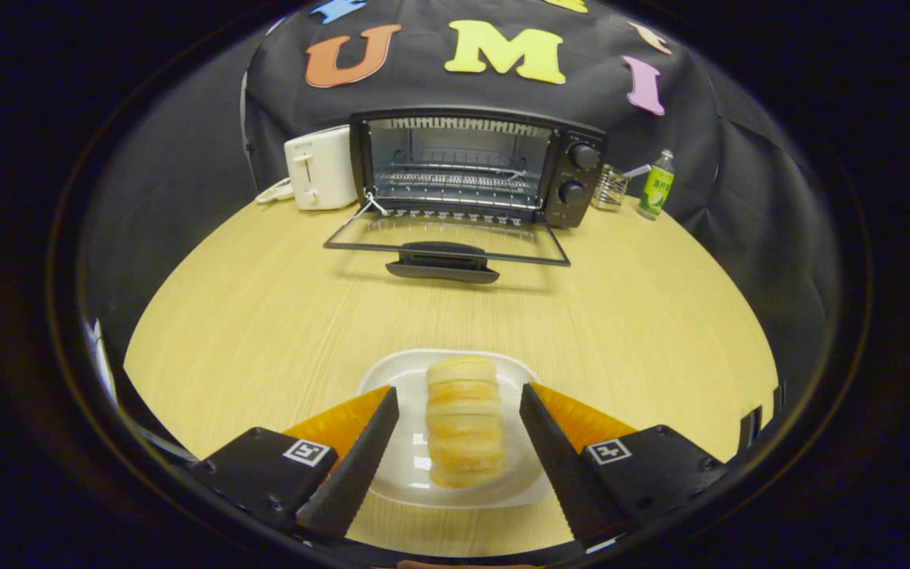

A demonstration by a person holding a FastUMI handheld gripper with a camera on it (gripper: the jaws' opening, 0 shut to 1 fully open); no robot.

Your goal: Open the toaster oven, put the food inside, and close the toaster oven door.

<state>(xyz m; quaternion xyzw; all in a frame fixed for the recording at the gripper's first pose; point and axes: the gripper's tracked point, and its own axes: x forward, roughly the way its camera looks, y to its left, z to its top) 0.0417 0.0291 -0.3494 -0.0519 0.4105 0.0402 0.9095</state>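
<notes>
- Gripper view looks across a round wooden table (pixel 265 316), pale in colour, toward the black cloth wall of the booth.
- At the near side of the table stands a white plate (pixel 415 474), and on it lies the food (pixel 463 423), a long pale yellow-orange pastry with ridges across it, pointing away from the camera.
- The gripper (pixel 459 427) is spread wide; its two black ridged fingers (pixel 360 450) stand one on each side of the food, with a clear gap between each finger and the pastry, so they have hold of nothing.
- The fingers hang over the plate; I cannot tell whether the tips touch it.
- Well beyond the fingers, at the far side of the table, stands the toaster oven (pixel 479 166), black, with two knobs (pixel 581 174) on its right side.
- Its door (pixel 447 241) is folded down flat in front of it, the glass nearly level with the table, the dark handle (pixel 443 265) at the near edge.
- Inside the open oven a wire rack (pixel 455 180) is visible.
- Just beside the oven on its left stands a white toaster (pixel 319 167), close to the oven's wall.
- On the right of the oven are a small glass holder (pixel 610 187) and, just beside it, a green bottle (pixel 656 186), both upright.
</notes>
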